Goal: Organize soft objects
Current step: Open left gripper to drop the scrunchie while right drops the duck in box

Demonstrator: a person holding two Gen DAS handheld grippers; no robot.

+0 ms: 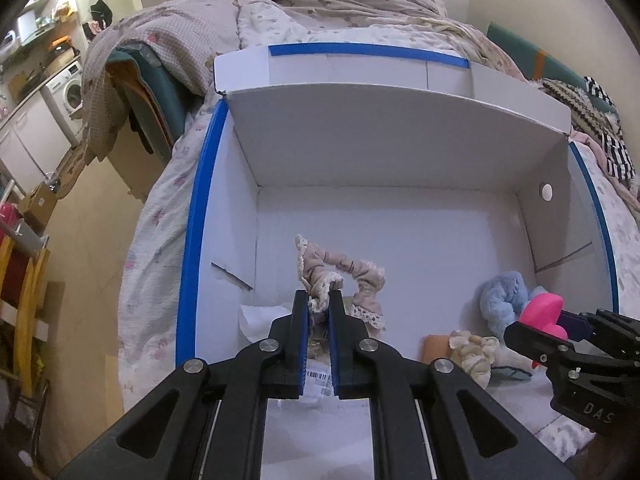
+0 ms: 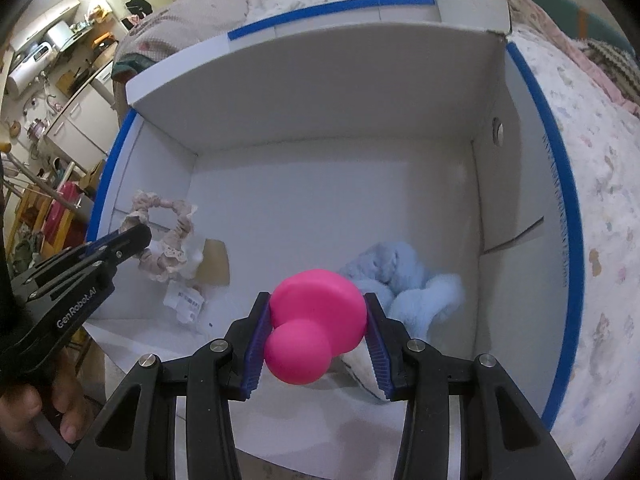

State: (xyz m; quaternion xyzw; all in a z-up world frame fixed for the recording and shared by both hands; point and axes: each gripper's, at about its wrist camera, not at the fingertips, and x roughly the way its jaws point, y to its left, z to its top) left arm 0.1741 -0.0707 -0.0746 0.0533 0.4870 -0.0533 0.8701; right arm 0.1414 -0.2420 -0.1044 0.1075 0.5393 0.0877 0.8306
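The pink lace-trimmed scrunchie (image 1: 340, 276) hangs pinched at its near edge between the nearly closed jaws of the left claw (image 1: 319, 298), over the left part of the white box (image 1: 400, 216). To its right, the right claw (image 2: 316, 320) grips a bright pink squishy toy (image 2: 316, 312), its jaws part-way apart around it. Below, on the box floor, lie a pale blue plush (image 2: 404, 280), a cream scrunchie (image 1: 474, 350) and a paper tag (image 2: 184, 302). The box, edged in blue tape (image 1: 196, 236), sits on a bed with a floral quilt (image 1: 160, 216). A washing machine (image 1: 68, 92) stands far left.
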